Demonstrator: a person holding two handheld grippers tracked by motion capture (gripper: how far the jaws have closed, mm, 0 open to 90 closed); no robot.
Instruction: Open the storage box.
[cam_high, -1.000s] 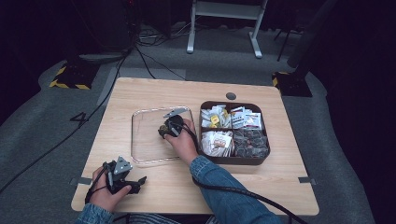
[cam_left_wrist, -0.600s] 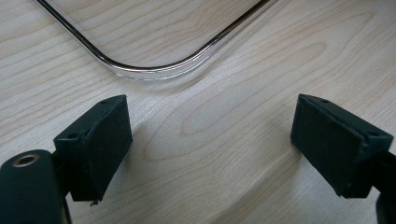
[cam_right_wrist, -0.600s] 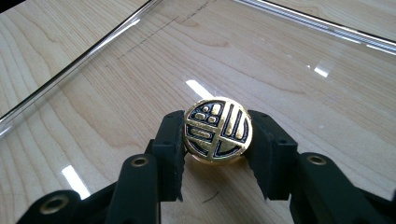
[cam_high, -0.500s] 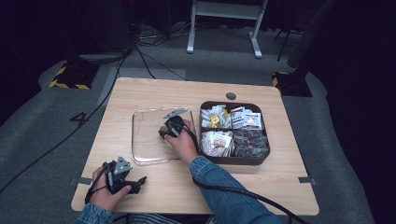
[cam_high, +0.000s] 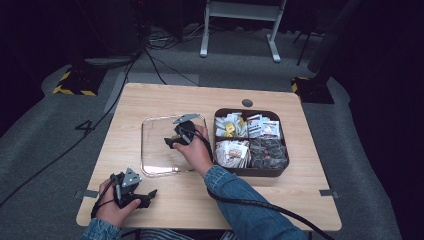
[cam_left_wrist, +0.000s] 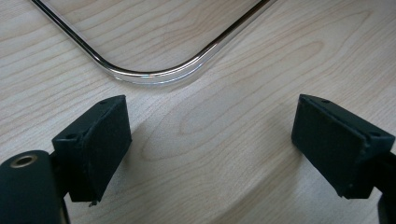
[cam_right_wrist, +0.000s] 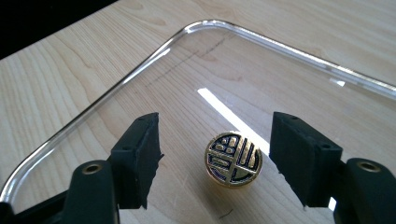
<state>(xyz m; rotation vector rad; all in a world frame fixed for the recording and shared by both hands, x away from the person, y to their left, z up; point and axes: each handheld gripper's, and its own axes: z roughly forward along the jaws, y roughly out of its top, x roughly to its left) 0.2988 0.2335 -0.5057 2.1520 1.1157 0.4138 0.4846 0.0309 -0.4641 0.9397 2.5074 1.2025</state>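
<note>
The round gold coin (cam_right_wrist: 233, 159) lies flat on the clear tray (cam_right_wrist: 140, 70), between the jaws of my right gripper (cam_right_wrist: 215, 158) but touching neither pad; those jaws have just been opening and now stand apart with gaps on both sides of it. The tray sits on the wooden counter (cam_high: 150, 100), just beside a brown box (cam_high: 250, 172) of packets. My left gripper (cam_left_wrist: 210, 140) rests wide open near the tray's corner, holding nothing.
</note>
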